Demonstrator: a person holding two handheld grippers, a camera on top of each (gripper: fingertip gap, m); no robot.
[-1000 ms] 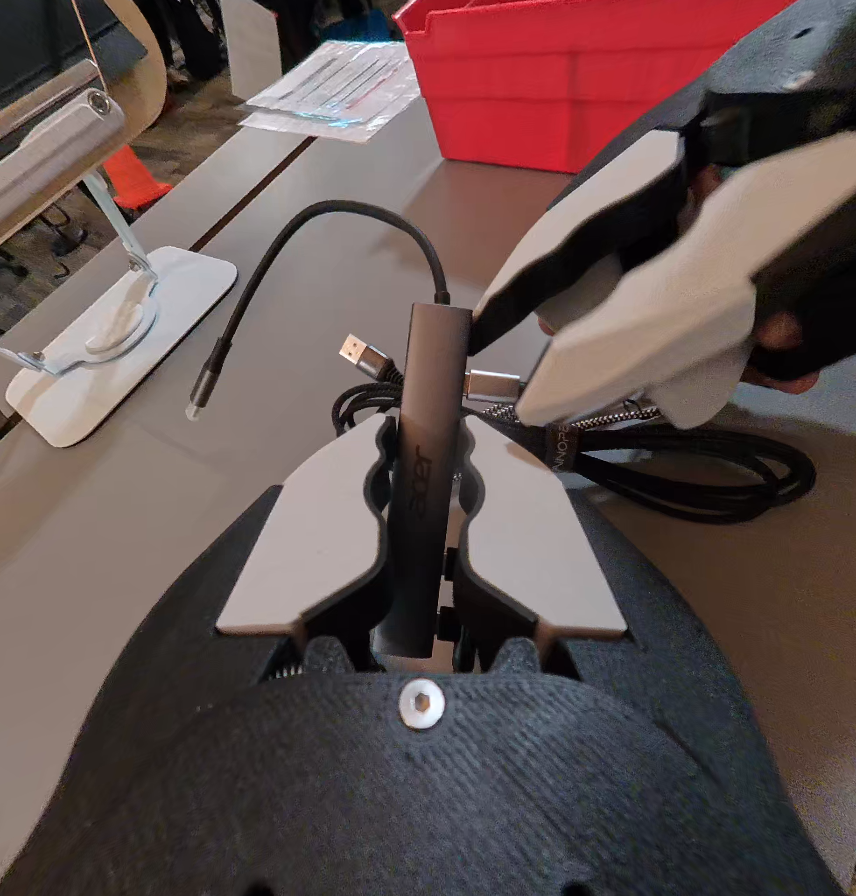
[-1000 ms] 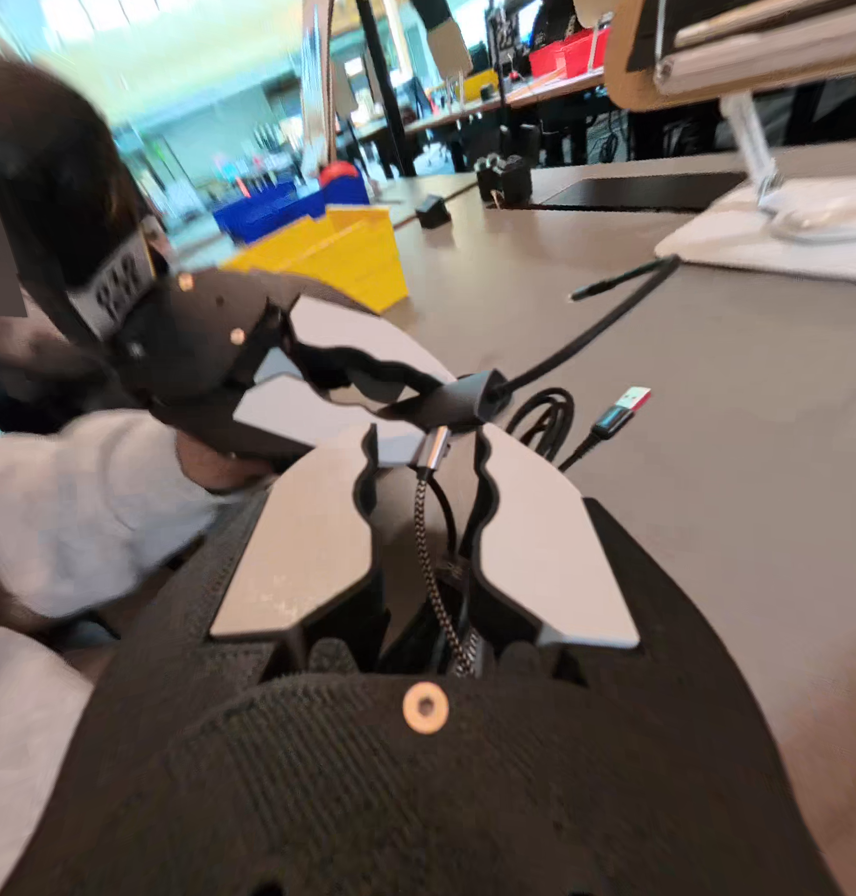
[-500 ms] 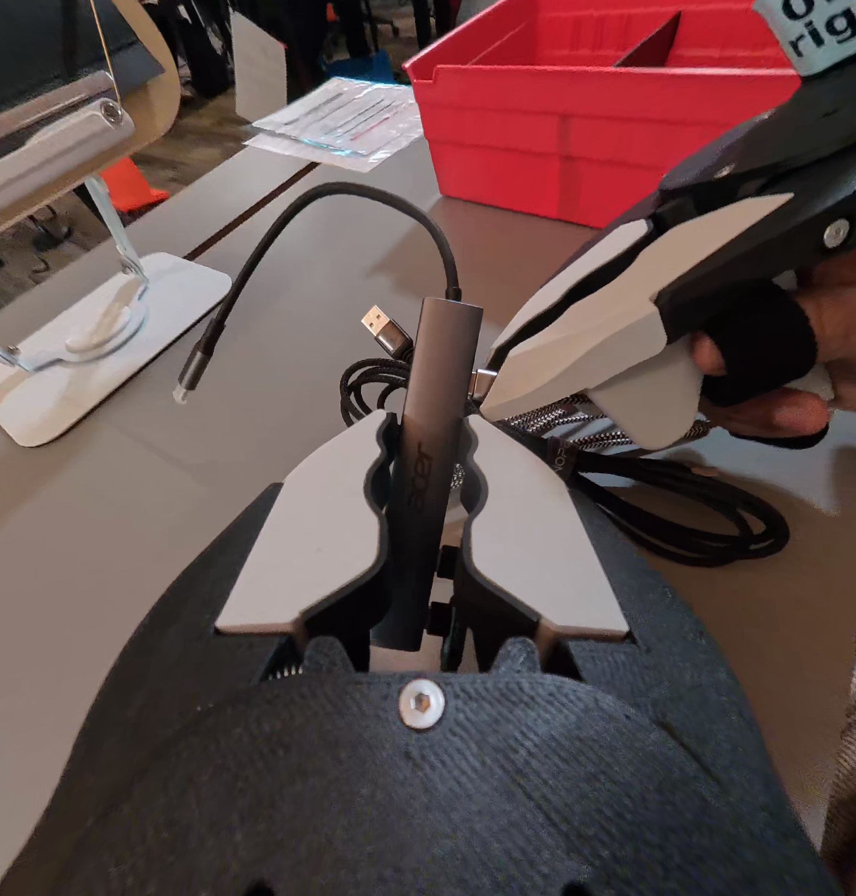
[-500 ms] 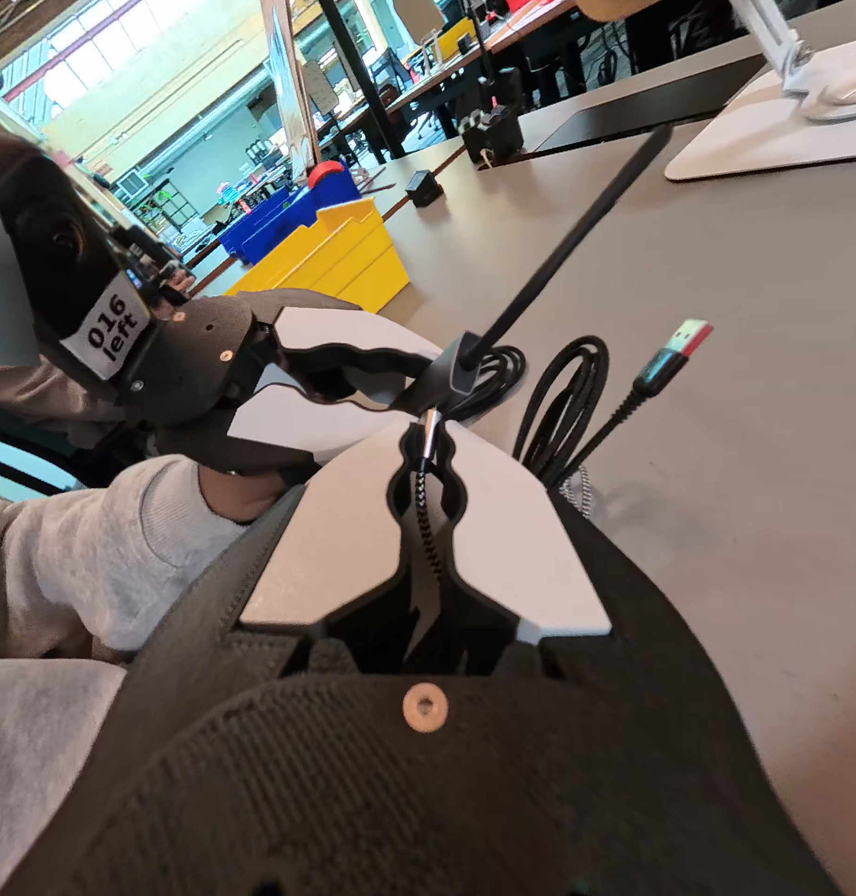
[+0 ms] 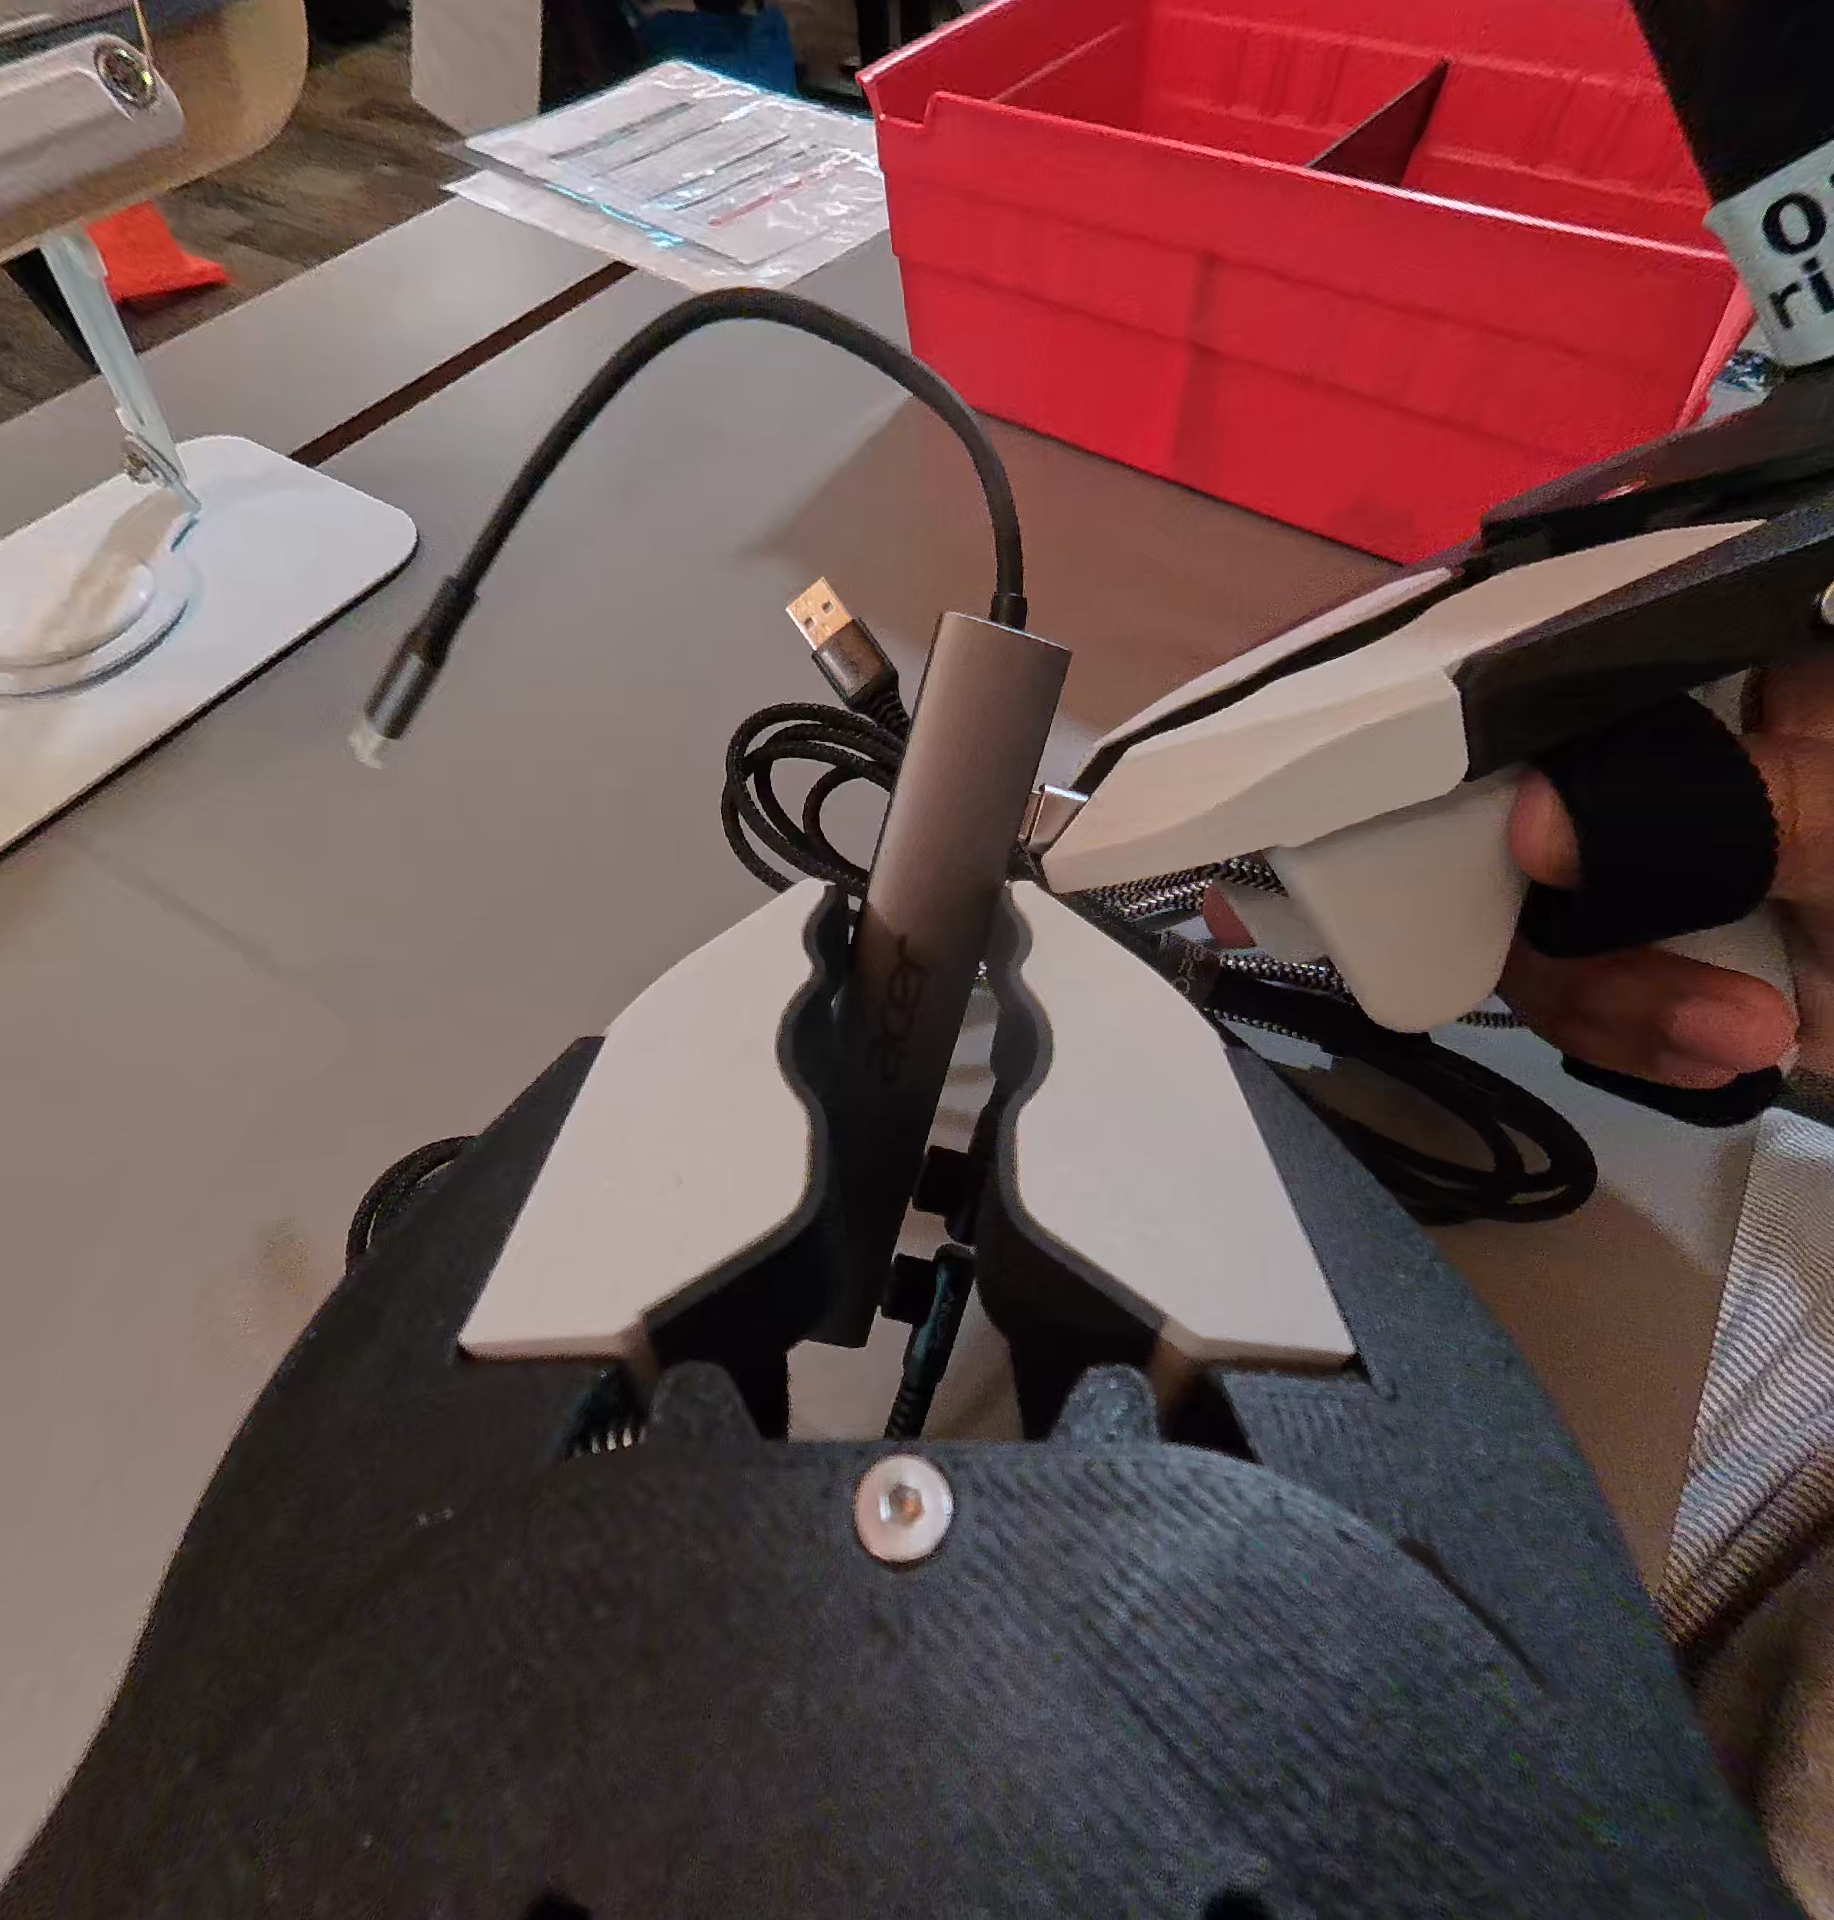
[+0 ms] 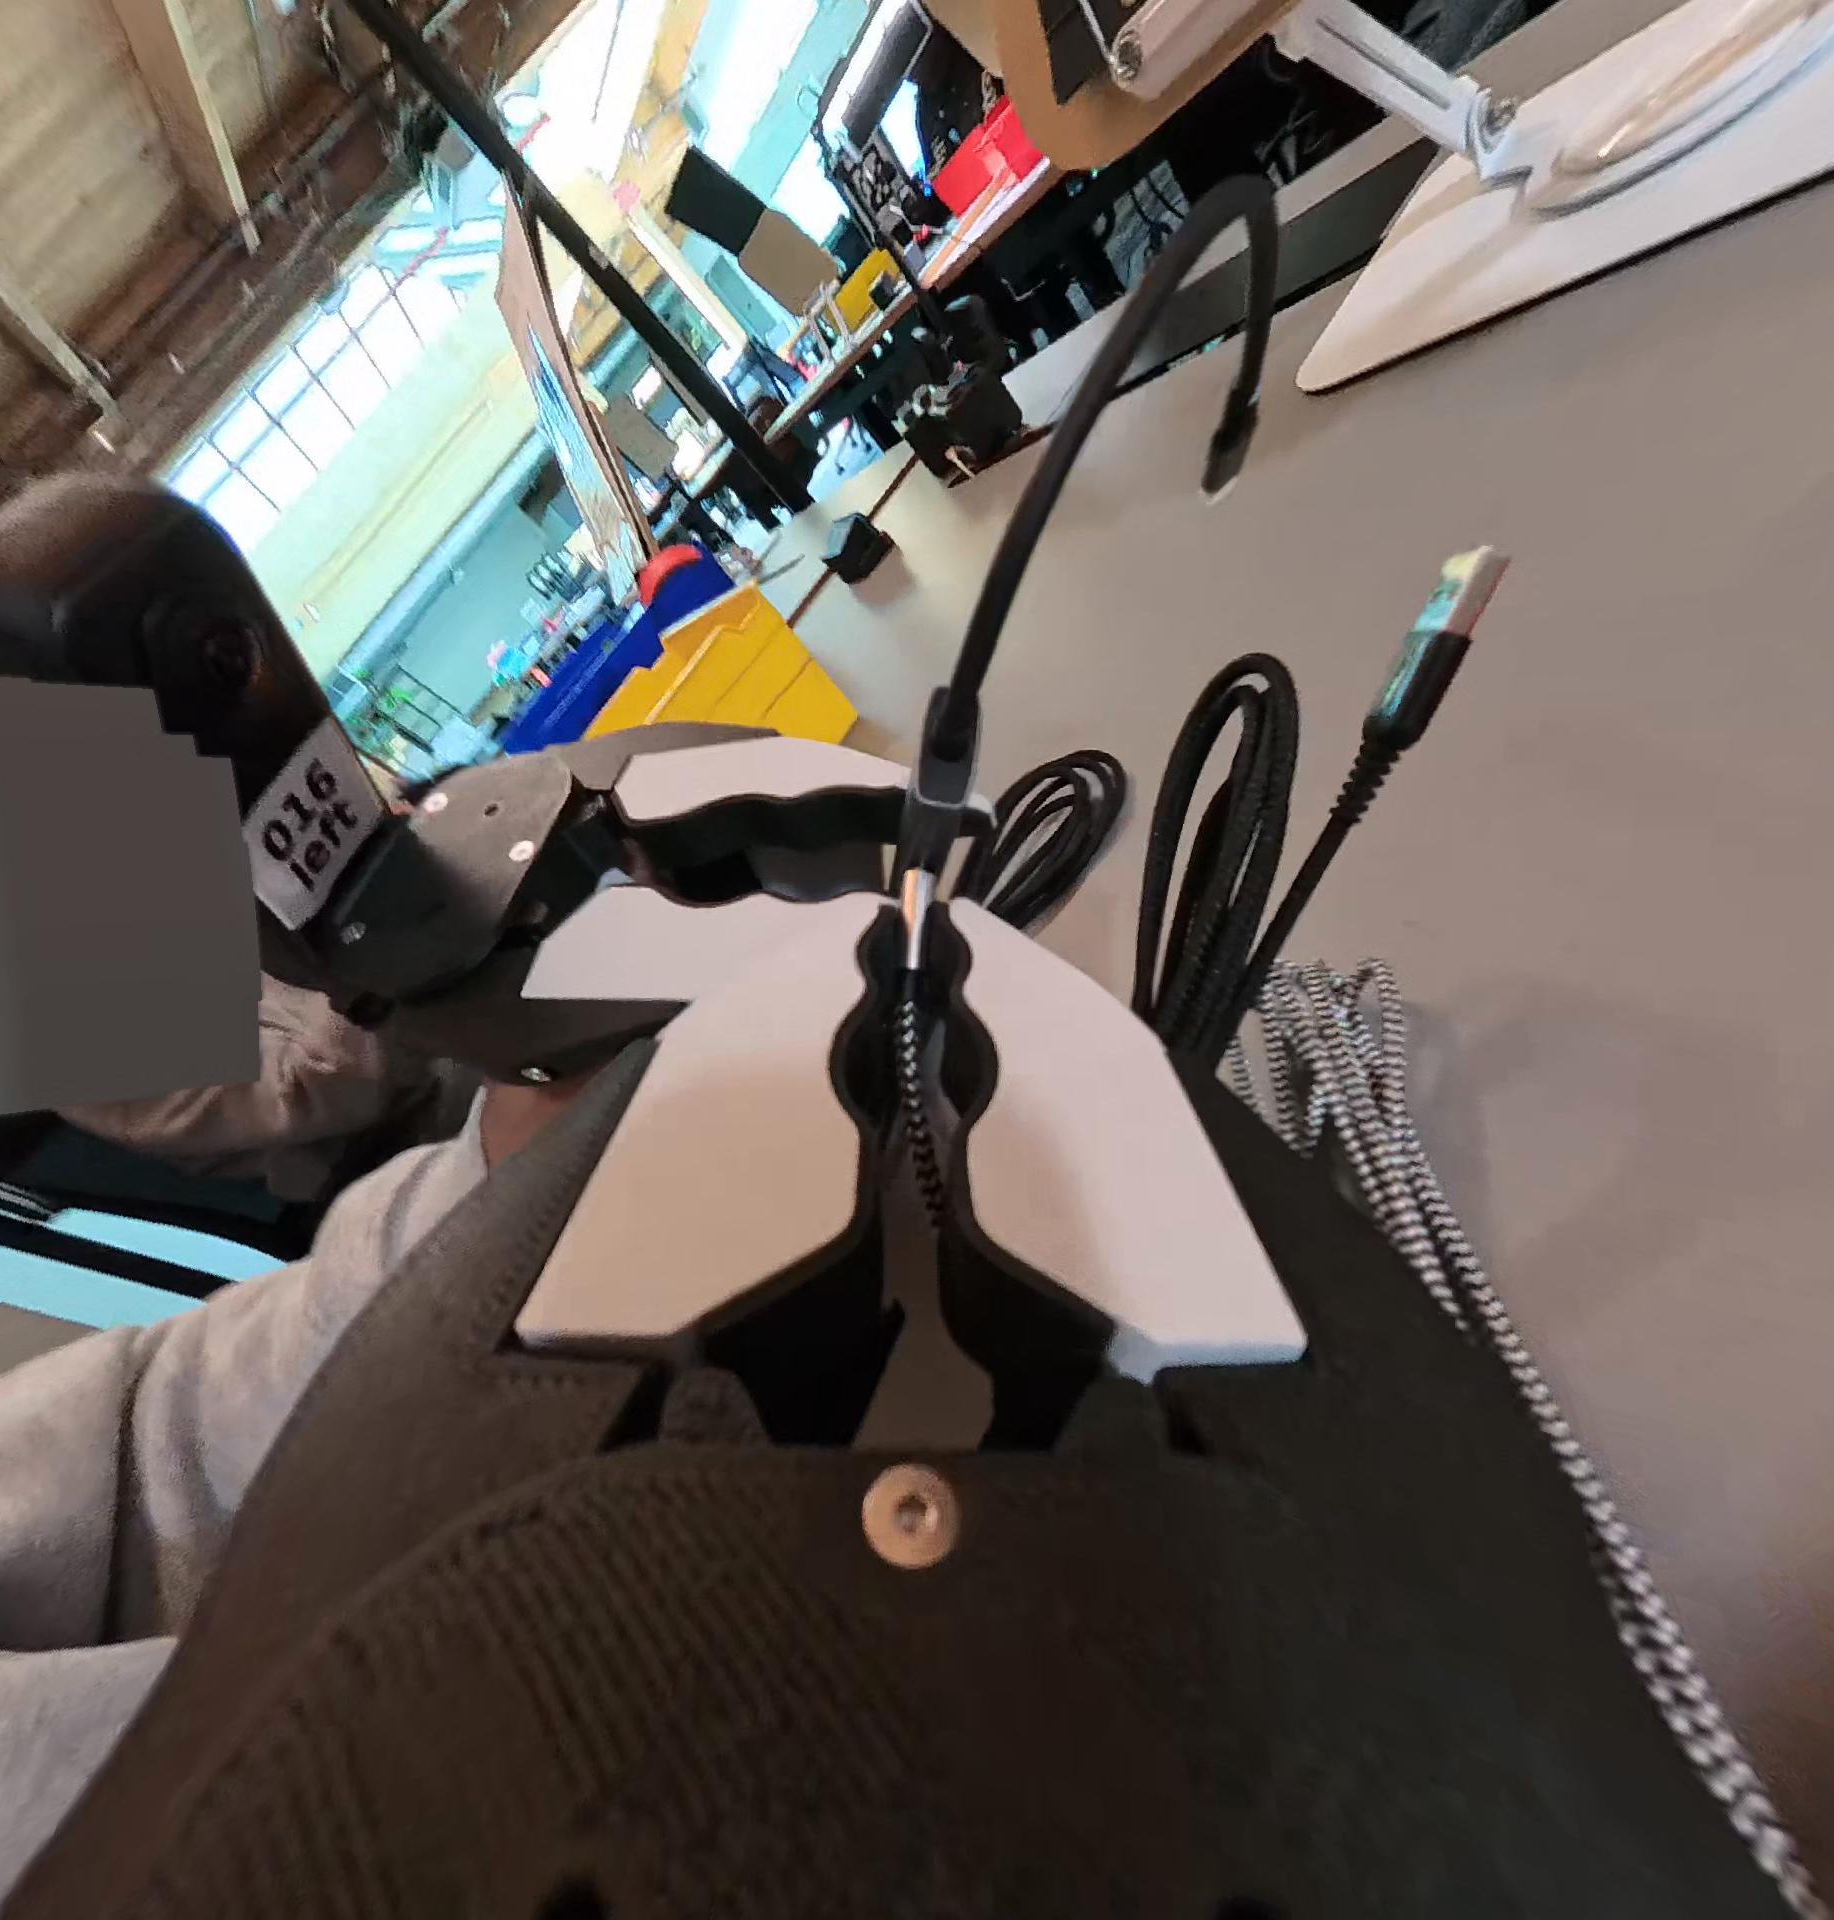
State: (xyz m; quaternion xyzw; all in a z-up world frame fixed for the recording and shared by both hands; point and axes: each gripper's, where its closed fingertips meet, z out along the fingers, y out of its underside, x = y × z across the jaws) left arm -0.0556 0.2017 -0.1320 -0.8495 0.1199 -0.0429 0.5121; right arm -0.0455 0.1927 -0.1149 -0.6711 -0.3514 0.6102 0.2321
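**USB hub pinched in the left, braided cable plug in the right**

USB hub point(image 5: 954, 831), a slim grey bar, clamped between the fingers of the left hand-held gripper point(image 5: 918, 925), tilted up and away, clear of the surface point(image 5: 217, 987). Short black lead point(image 5: 788, 322) arching up from its far end and drooping to a free plug in the air.

Right hand-held gripper point(image 5: 1058, 831) reaching in from the right, angled downward, fingers closed narrow on the metal plug point(image 6: 913, 904) of a black-and-white braided cable point(image 6: 1412, 1195), plug tip right at the hub's side. Bare fingers and a black strap of the person's hand point(image 5: 1661, 904) wrapped under the white handle. Grey sleeve point(image 6: 165, 1403) behind the left hand-held gripper in the right wrist view.

Beneath and beyond: coiled black cables point(image 5: 788, 769) on the surface, one USB-A end point(image 5: 830, 623) sticking upward. Red bin point(image 5: 1256, 260) farther back, white stand base point(image 5: 165, 603) to the left.
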